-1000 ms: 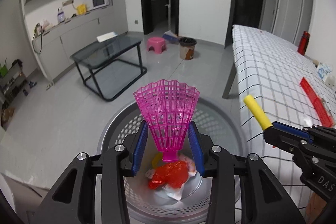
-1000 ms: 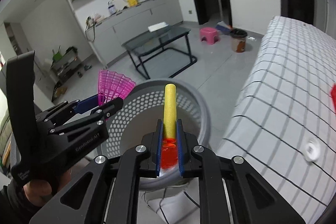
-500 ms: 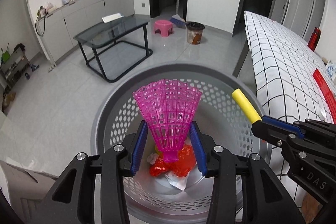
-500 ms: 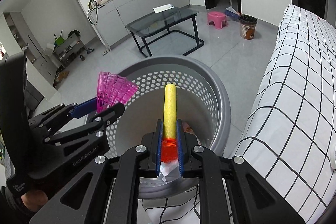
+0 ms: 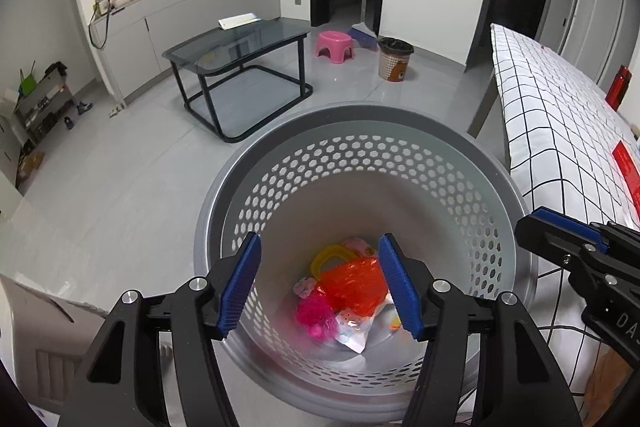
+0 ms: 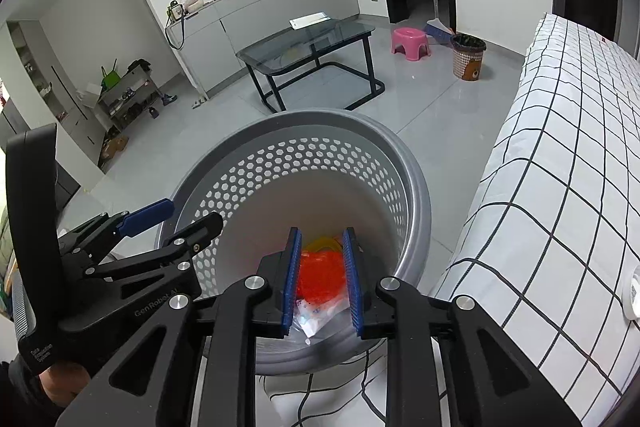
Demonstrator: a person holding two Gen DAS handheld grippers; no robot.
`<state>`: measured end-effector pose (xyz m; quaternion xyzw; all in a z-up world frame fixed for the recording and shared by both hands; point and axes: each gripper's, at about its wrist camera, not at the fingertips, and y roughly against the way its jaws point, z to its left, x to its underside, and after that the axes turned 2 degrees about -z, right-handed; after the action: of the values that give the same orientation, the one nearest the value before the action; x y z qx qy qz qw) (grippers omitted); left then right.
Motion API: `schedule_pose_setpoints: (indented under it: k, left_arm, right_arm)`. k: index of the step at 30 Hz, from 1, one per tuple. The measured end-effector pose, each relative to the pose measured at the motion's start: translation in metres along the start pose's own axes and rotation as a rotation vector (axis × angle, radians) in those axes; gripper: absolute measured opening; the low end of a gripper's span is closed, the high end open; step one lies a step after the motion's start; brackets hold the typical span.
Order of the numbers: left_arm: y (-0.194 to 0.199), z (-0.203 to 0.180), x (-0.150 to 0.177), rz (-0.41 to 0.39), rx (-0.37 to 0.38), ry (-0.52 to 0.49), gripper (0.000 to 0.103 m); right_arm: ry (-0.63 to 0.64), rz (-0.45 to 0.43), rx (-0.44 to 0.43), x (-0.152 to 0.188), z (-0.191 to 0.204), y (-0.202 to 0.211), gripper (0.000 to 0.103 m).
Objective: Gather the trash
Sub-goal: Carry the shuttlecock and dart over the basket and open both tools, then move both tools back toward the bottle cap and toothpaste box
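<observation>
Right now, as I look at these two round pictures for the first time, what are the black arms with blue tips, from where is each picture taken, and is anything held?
They are two hand-held grippers; a person carries one in each hand, and each has a wide-angle camera looking along its fingers. One picture comes from the left gripper, the other from the right gripper, so each also shows its neighbour at the side. Both hang over a grey perforated basket on the floor, beside a bed with a checked cover. Both have just been opening, and nothing is between their blue pads. A pink shuttlecock lies in the basket with an orange wrapper and other trash.
</observation>
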<state>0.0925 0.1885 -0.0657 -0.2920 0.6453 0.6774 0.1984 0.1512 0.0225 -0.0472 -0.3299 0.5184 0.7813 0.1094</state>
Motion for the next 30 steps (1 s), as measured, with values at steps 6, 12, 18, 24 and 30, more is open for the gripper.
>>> schedule_pose_setpoints:
  k: [6,12,18,24,30]
  left_arm:
    - [0.009,0.002,0.001,-0.009,-0.01,0.01,0.06]
    - [0.023,0.001,0.001,-0.03,-0.01,0.004,0.064]
    - [0.041,-0.009,-0.002,-0.063,0.002,-0.009,0.067]
    - [0.062,-0.037,-0.005,-0.1,0.042,-0.043,0.072]
    - [0.083,-0.082,-0.004,-0.135,0.111,-0.112,0.077]
  right_arm:
    - [-0.009,-0.011,0.001,0.001,-0.002,0.005,0.021]
    - [-0.015,-0.031,0.007,0.008,-0.004,0.02,0.021]
    - [-0.041,-0.073,0.04,0.02,-0.014,0.049,0.021]
    - [-0.081,-0.139,0.116,0.04,-0.04,0.094,0.027]
    - [-0.14,-0.21,0.21,0.066,-0.072,0.141,0.03]
